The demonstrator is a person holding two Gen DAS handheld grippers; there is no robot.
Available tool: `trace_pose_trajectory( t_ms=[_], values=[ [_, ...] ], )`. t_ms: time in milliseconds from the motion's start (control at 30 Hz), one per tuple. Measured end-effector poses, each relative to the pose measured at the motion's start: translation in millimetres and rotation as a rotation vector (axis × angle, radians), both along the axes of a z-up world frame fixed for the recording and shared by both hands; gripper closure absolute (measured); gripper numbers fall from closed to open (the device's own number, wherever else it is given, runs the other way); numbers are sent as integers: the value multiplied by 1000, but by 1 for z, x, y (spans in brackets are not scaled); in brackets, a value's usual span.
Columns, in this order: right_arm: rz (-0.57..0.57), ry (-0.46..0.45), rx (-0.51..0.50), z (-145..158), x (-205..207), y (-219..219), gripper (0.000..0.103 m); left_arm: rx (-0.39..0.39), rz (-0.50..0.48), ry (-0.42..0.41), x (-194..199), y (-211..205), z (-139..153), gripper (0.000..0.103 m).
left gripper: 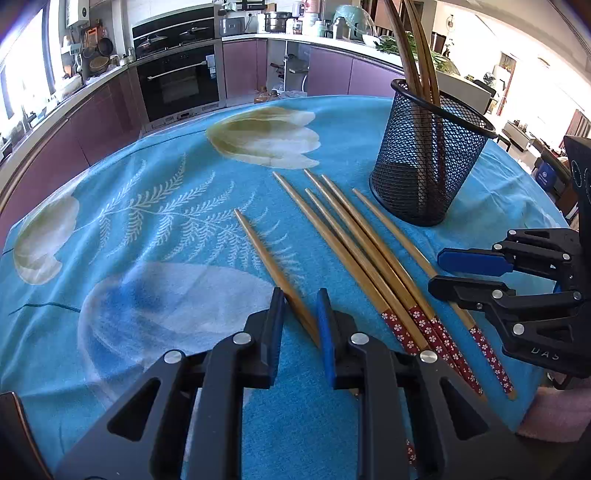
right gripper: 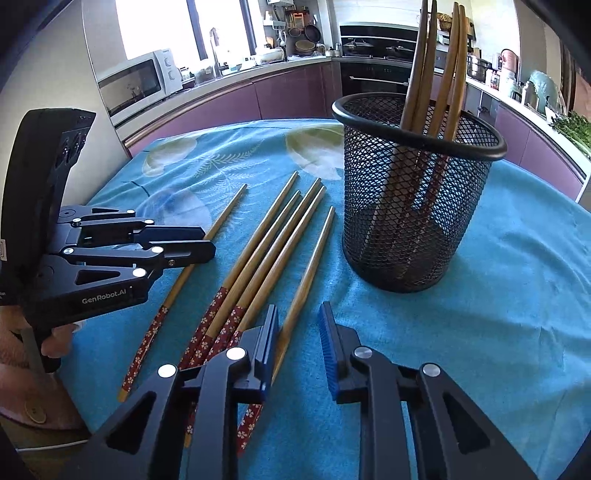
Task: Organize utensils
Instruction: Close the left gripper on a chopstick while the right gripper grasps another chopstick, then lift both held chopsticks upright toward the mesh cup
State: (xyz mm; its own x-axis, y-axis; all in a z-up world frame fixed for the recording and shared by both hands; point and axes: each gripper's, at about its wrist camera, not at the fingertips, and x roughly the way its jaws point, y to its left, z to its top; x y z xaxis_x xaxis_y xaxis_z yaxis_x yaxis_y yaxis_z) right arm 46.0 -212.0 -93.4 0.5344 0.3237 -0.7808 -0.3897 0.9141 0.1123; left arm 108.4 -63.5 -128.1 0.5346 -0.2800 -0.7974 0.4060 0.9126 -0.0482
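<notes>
left hand-held gripper [left gripper: 301,308] stands narrow around the lone chopstick [left gripper: 275,273] at lower centre, pads not yet pressing. close squarely, lift level, carry it to the mesh cup [left gripper: 428,155] at upper right.

My feeds were bright with daylight from the kitchen windows [right gripper: 159,29], which blew out to white. Fisheye bending curved the counters and darkened the corners. The blue surface [left gripper: 155,236] stayed sharp, with soft shadows beneath the mesh holder [right gripper: 413,192].
</notes>
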Motion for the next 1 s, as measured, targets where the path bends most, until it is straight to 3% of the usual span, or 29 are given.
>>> trace_pose_trajectory(
  t_ms=[100, 233, 433, 800, 1000],
  values=[
    [-8, 0, 4, -1, 3, 2, 82, -5, 5, 2, 1, 0, 0, 84],
    [-27, 10, 29, -1, 4, -1, 93, -16, 27, 6, 2, 2, -1, 89],
    [-57, 16, 62, 0, 4, -9, 97, -37, 55, 7, -2, 6, 0, 95],
    [-6, -3, 100, 12, -3, -12, 97, -88, 12, 12, -16, 6, 7, 95],
    [23, 20, 83, 8, -1, -3, 97, -70, -16, 22, -17, -1, 3, 95]
  ],
)
